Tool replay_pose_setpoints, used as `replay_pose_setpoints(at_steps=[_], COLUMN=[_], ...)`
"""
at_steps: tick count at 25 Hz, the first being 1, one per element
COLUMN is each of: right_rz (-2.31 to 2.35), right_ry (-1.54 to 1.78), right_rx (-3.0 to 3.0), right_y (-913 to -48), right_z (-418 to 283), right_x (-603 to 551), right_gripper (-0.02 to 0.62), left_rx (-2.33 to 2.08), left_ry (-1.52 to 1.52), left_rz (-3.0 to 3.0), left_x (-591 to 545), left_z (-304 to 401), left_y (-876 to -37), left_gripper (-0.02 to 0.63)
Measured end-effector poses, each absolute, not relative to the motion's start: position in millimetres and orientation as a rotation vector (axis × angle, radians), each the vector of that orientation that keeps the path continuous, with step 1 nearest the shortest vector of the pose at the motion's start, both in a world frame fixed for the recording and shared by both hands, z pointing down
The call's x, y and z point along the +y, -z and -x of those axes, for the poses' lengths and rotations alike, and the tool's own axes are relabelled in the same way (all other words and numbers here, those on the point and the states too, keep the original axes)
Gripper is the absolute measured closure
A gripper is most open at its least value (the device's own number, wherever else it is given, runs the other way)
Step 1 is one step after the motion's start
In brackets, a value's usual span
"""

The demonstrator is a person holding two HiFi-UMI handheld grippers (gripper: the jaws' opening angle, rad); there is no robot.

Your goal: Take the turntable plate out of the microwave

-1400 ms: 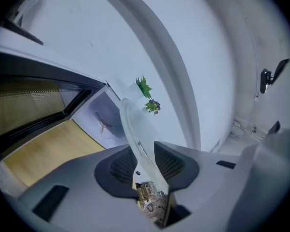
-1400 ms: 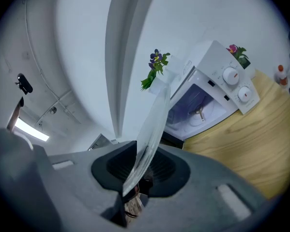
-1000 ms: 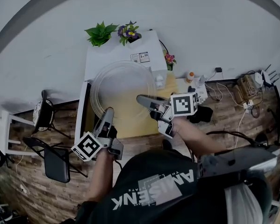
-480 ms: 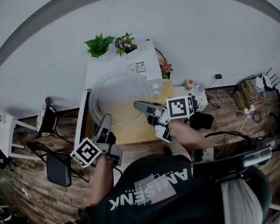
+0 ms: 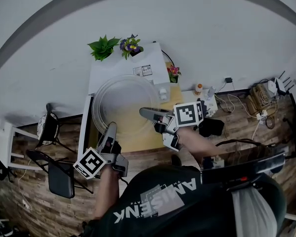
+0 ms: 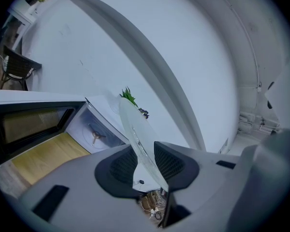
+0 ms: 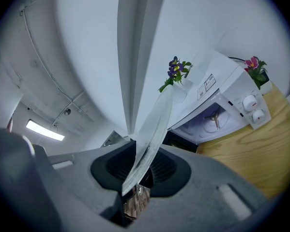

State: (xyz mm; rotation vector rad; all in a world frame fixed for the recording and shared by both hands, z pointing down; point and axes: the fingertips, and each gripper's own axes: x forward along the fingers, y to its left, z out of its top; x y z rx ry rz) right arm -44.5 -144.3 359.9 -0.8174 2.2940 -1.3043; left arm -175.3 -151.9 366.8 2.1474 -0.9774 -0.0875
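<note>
Dim even light, fisheye-bent dark corners, turntable plate (image 7: 152, 134) blurred near jaws.

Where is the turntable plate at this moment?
The turntable plate is left of centre in the head view, outside the microwave, in front of it, gripped at its rim by the left tongs and the right tongs.

Microwave door (image 6: 36, 124) stands open, left.
</note>
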Motion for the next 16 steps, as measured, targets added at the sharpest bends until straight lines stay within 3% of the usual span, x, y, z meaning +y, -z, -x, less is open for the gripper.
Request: replay_pose_setpoints(at_steps=[16], right_rz=[0.836], right_ry=[1.301], right_rx=[2.286], right_y=[-364], right_z=[54], right_x=[-138], right_gripper=[0.511], left_rx=[-0.906], left_ry=[0.118], left_rz=[-2.135], left_x=[-145], left_z=[178], left_y=[-368], left_gripper=[0.497])
